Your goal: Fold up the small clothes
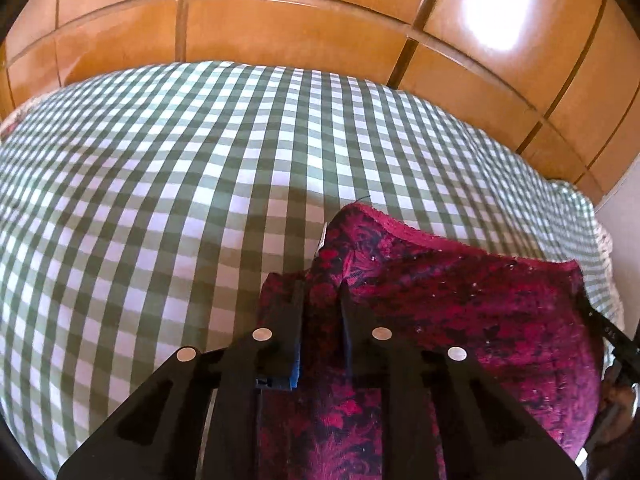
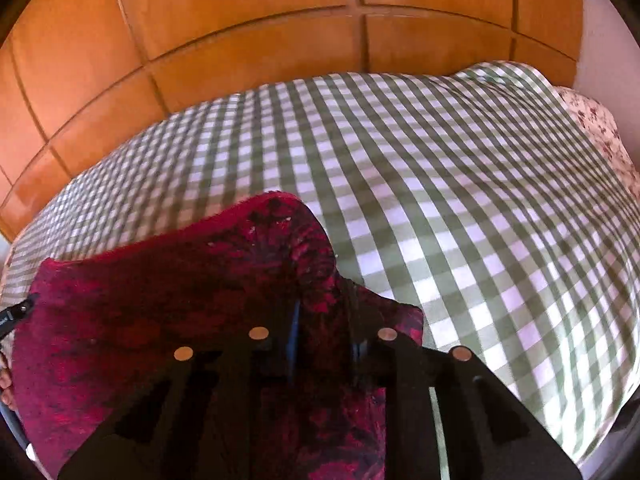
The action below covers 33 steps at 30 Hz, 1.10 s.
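A dark red garment with a black floral pattern [image 1: 460,308] hangs stretched between my two grippers above the bed. My left gripper [image 1: 322,292] is shut on its left top corner, and the cloth bunches up between the black fingers. In the right wrist view the same garment [image 2: 160,300] spreads to the left, and my right gripper [image 2: 324,308] is shut on its right top corner. The top hem runs between the two grips. The lower part of the garment is hidden behind the gripper bodies.
A green and white checked bedspread [image 1: 180,200] covers the bed below and ahead; it also shows in the right wrist view [image 2: 460,200]. A wooden panelled wardrobe [image 1: 300,28] stands behind the bed. A floral pillow [image 2: 600,132] lies at the far right.
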Motion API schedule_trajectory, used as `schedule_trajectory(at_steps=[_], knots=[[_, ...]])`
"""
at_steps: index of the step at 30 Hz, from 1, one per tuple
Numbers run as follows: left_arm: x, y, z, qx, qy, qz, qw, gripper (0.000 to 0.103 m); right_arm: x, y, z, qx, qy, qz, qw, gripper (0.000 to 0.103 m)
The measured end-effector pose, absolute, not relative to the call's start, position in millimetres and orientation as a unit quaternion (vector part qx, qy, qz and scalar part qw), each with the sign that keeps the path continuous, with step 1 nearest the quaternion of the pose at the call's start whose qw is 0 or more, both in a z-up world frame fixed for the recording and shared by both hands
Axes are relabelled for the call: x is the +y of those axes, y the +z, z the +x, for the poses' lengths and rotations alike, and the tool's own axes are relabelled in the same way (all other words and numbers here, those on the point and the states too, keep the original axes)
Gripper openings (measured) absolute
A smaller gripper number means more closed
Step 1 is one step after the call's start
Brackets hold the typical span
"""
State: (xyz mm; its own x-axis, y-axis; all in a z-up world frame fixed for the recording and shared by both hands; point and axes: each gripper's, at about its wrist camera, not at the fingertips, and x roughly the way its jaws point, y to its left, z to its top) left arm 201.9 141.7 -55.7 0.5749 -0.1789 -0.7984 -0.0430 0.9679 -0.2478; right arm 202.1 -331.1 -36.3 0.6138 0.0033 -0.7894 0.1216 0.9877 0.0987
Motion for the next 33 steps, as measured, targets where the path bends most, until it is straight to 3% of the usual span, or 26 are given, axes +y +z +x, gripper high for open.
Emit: schedule_trajectory(at_steps=[2, 4, 6, 7, 15, 24, 33], knots=[[137.0, -53.6, 206.2, 0.459, -0.017, -0.095, 0.883, 0.034, -326.9, -34.2, 203.4, 0.441, -0.041, 0.054, 0.895, 0.022], [139.7, -46.9, 202.8, 0.453, -0.002, -0.098, 0.886, 0.042, -326.0, -28.1, 199.4, 0.437, -0.051, 0.044, 0.897, 0.033], [142.3, -32.9, 188.8, 0.424, 0.008, -0.108, 0.899, 0.052, -325.9, -17.0, 190.1, 0.415, -0.066, 0.035, 0.907, 0.058], [143.1, -24.6, 177.2, 0.405, 0.018, -0.106, 0.908, 0.056, -324.3, -10.9, 185.2, 0.401, -0.075, 0.025, 0.913, 0.060], [110.8, -2.9, 102.9, 0.335, -0.010, -0.052, 0.941, 0.057, -247.1, 22.1, 119.8, 0.342, 0.041, -0.027, 0.938, 0.070], [75.1, -33.9, 93.4, 0.368, -0.027, 0.011, 0.930, 0.058, -211.7, -26.8, 100.9, 0.410, 0.129, -0.026, 0.903, 0.071], [73.4, -29.6, 90.6, 0.371, -0.023, 0.000, 0.928, 0.058, -219.2, -30.8, 95.9, 0.396, 0.142, -0.007, 0.907, 0.073]])
